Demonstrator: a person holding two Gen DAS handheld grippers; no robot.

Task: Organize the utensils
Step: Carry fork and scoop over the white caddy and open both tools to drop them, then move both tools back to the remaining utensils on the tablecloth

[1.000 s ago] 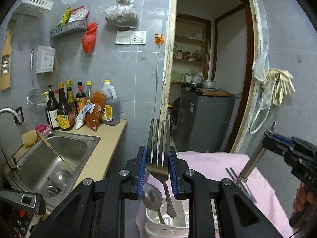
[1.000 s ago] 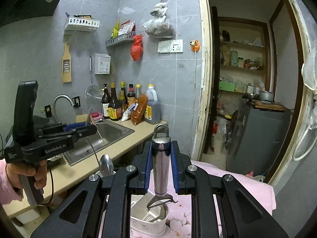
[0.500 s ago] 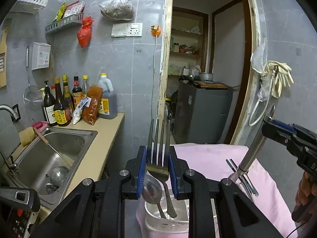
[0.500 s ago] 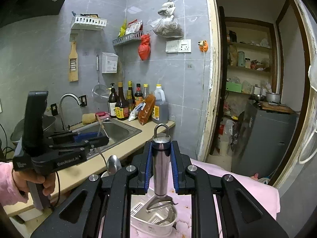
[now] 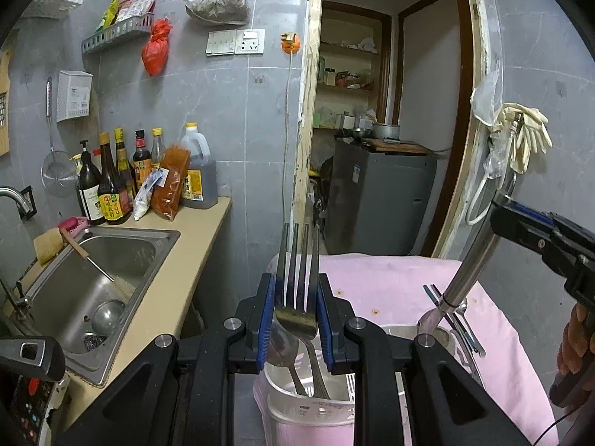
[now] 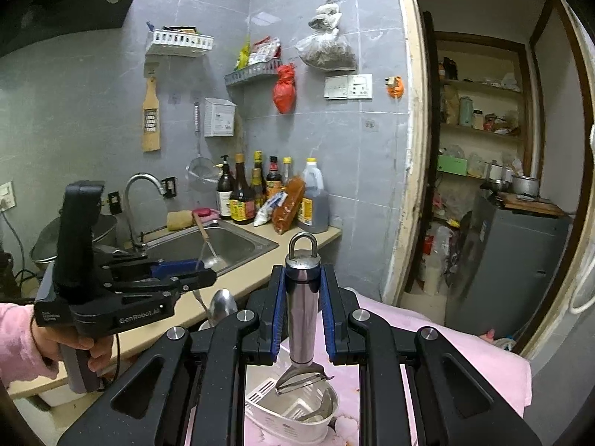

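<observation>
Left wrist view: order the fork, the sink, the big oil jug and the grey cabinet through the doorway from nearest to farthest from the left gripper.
1. Fork: clamped in the left gripper, tines up.
2. Sink: lower left, set in the counter.
3. Oil jug: back of the counter, by the wall.
4. Grey cabinet: beyond the doorway, right of centre.

Two black hand-held grippers with blue pads are in view, the left hand-held gripper [image 5: 296, 306] and the right hand-held gripper [image 6: 302, 306]. Between the left one's pads stand one steel four-tined fork [image 5: 297, 278] and one steel spoon [image 5: 280, 345]; between the right one's, one steel peeler with a ring-topped handle [image 6: 303, 308]; below them sits one white plastic slotted utensil holder [image 6: 293, 414]. Beyond and left of the left hand-held gripper stand five dark glass sauce bottles [image 5: 109, 186] and one large plastic jug of brown liquid [image 5: 197, 174], beside one steel sink [image 5: 93, 278].
</observation>
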